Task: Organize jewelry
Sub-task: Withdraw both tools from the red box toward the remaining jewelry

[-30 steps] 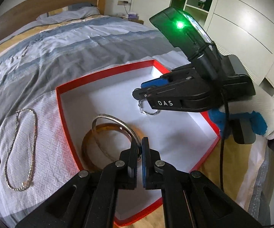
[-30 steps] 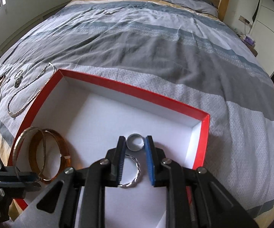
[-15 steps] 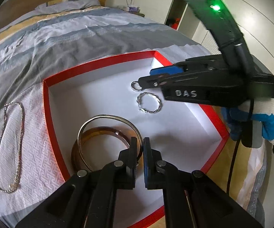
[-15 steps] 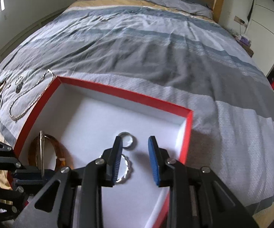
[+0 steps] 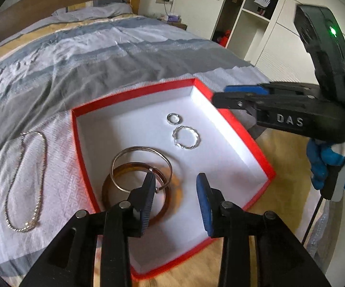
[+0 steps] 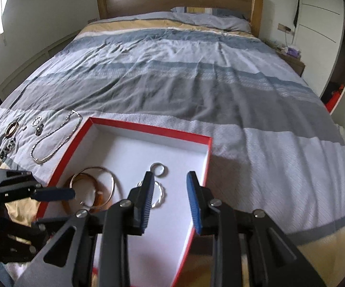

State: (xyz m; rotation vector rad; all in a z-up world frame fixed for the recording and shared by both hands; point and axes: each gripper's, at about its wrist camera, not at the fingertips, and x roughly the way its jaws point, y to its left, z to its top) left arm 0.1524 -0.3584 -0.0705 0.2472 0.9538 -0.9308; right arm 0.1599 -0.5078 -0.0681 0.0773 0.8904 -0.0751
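Left gripper (image 5: 176,198) hangs over the near corner of the red box (image 5: 242,129); jaws have just been opening and now stand apart, nothing pinched. Its left pad (image 5: 148,198) overlaps the silver bangle (image 5: 134,151) in this view; contact cannot be told. Silver bangle lies in the box, overlapping the amber bangle (image 5: 172,198), both on the white floor at the box's left side.

Right gripper (image 6: 170,198) is spread, nothing between the pads, raised above the box's right part. Beyond its tips: twisted silver ring (image 5: 186,138) flat on the box floor, plain silver ring (image 5: 173,118) just beyond it, close but apart.

Left of the box, on the striped bedspread (image 6: 196,76): silver chain necklace (image 5: 26,181) laid in a loop, further small jewelry pieces (image 6: 11,138) past it, too small to identify.

Gloved hand (image 5: 335,165) carries the right gripper. Wooden headboard (image 6: 172,0) at the far end.
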